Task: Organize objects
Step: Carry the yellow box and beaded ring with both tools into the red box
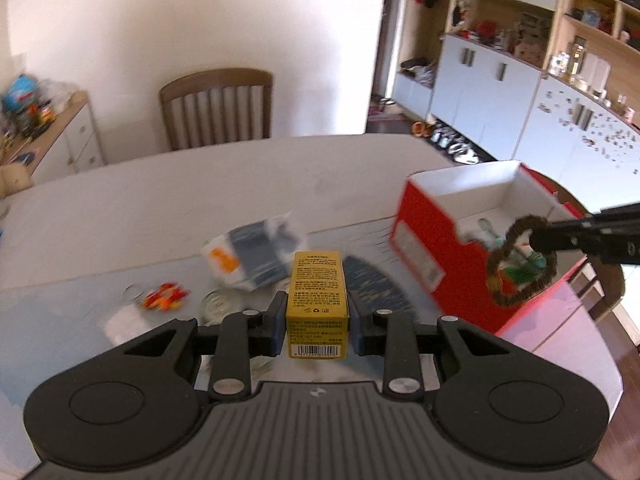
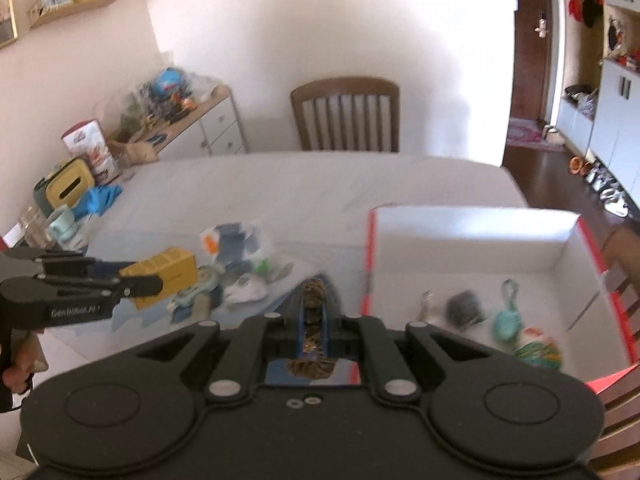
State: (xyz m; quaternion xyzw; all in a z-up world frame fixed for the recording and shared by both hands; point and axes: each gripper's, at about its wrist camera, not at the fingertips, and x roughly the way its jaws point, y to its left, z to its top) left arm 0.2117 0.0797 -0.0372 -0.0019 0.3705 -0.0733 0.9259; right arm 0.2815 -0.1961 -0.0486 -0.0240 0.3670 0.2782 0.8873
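The yellow box [image 1: 318,304] sits clamped between the pads of our left gripper [image 1: 318,312], lifted above the table [image 1: 240,176]. The brown bead loop [image 1: 520,262] is pinched in our right gripper [image 2: 314,312], its jaws nearly together, hanging over the near wall of the red box [image 1: 424,248]. Inside that box we make out only blurred teal and dark items. The pile beyond the yellow box, a grey-and-orange packet [image 1: 250,254] among it, is smeared too.
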